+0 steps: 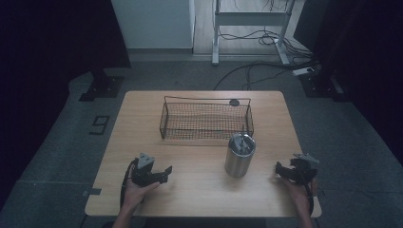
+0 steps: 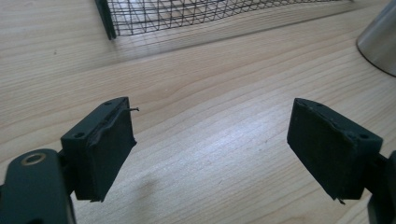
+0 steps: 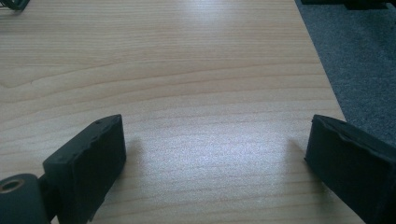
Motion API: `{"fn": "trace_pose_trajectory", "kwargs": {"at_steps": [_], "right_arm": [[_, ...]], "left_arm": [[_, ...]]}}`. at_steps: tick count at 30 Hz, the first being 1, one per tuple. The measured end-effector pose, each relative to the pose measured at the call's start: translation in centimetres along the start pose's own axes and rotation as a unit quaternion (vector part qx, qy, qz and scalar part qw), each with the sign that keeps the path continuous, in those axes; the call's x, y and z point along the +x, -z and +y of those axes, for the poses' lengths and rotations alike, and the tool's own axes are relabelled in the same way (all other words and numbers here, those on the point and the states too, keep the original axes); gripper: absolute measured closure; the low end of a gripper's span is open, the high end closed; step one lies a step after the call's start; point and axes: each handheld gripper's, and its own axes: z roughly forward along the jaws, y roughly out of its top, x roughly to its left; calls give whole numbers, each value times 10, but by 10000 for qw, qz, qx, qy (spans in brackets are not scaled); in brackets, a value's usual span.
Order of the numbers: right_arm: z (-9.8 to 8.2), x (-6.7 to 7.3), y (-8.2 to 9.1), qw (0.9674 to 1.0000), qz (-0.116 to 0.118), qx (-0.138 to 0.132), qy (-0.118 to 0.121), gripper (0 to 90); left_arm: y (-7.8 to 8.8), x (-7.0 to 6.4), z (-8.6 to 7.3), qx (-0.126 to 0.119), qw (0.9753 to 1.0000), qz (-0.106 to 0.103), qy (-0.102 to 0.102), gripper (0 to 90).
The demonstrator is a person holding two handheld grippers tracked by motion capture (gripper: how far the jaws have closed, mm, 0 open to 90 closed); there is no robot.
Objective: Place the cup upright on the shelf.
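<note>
A black wire basket (image 1: 206, 118) stands empty on the far half of the wooden table (image 1: 190, 194); its lower corner shows in the left gripper view (image 2: 187, 14). A steel tumbler (image 1: 239, 155) stands upright just in front of the basket's right end, and its side shows in the left gripper view (image 2: 380, 42). My left gripper (image 1: 166, 172) rests low over the near left of the table, pointing right towards the tumbler, open, with bare wood between its jaws (image 2: 212, 140). My right gripper (image 1: 278, 169) sits at the near right by the table's edge, open and holding nothing (image 3: 215, 154).
A small dark round thing (image 1: 234, 102) lies behind the basket near the far edge. The table's right edge (image 3: 327, 84) runs close beside my right gripper, with grey carpet beyond. A white desk frame (image 1: 216, 38) and cables (image 1: 266, 38) are on the floor at the back.
</note>
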Motion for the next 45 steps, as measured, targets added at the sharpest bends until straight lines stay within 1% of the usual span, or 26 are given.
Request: {"fn": "trace_pose_trajectory", "kwargs": {"at_steps": [3,4,5,8,9,12,15,19,21,22,23,24,25,26,29,31,32,33,34,35,39,41,42,43,44,45], "right_arm": [[0,0,0,10000,12,-6,23,41],[0,0,0,10000,18,-2,28,41],[0,0,0,10000,22,-2,34,40],[0,0,0,10000,45,-5,66,41],[0,0,0,10000,47,-6,69,42],[0,0,0,9999,74,-7,93,42],[-1,0,0,9999,79,-5,105,45],[-1,0,1,9999,84,-8,108,48],[-1,0,1,9999,88,-12,110,49],[-1,0,1,9999,93,-19,110,52],[-1,0,1,9999,93,-19,110,52],[-1,0,1,9999,95,-17,117,57],[-2,0,2,9999,96,-15,119,59],[-2,-1,2,9999,96,-24,118,60],[-2,-1,2,9998,116,-19,129,60],[-2,-2,2,9998,148,-28,143,68],[-3,-2,3,9998,147,-38,142,73],[-3,-2,3,9998,136,-41,144,79],[-3,-2,4,9998,132,-44,137,82],[-3,-2,4,9998,132,-44,137,82],[-4,-2,4,9998,129,-52,135,83],[-4,-2,4,9998,130,-53,135,84],[-4,-2,4,9998,125,-57,133,86],[-4,-2,4,9998,125,-57,133,86],[-4,-2,4,9998,124,-57,133,86],[-4,-2,4,9998,124,-57,133,86]], "left_arm": [[0,1,-1,-11,10000,-10,80,147],[-1,2,-4,-34,9997,-51,227,146],[-1,3,-5,-23,9996,-54,267,145],[-1,4,-6,-57,9994,41,332,145],[-1,4,-6,-57,9994,41,332,145],[3,6,-3,-199,9989,105,420,145],[5,7,-4,-245,9986,142,447,145],[5,8,-5,-231,9987,167,428,145],[7,7,-4,-235,9987,157,418,145],[11,6,-3,-303,9985,134,441,145],[11,6,-3,-303,9985,134,441,145],[14,3,-1,-374,9983,76,442,145],[14,3,-1,-374,9983,76,442,144],[15,-1,1,-410,9984,34,385,144],[16,-4,4,-440,9983,18,370,145],[17,-11,13,-525,9981,-91,312,140],[16,-13,16,-545,9979,-125,316,139],[16,-13,16,-545,9979,-125,316,139],[15,-19,21,-588,9977,-212,252,138],[15,-19,21,-588,9977,-212,252,136],[11,-34,30,-543,9978,-393,-4,129],[11,-37,32,-540,9976,-429,-28,126],[10,-42,34,-558,9971,-514,-64,126],[10,-42,34,-558,9971,-514,-64,126],[9,-46,37,-541,9969,-547,-131,124],[9,-46,37,-541,9969,-547,-131,122]]}}
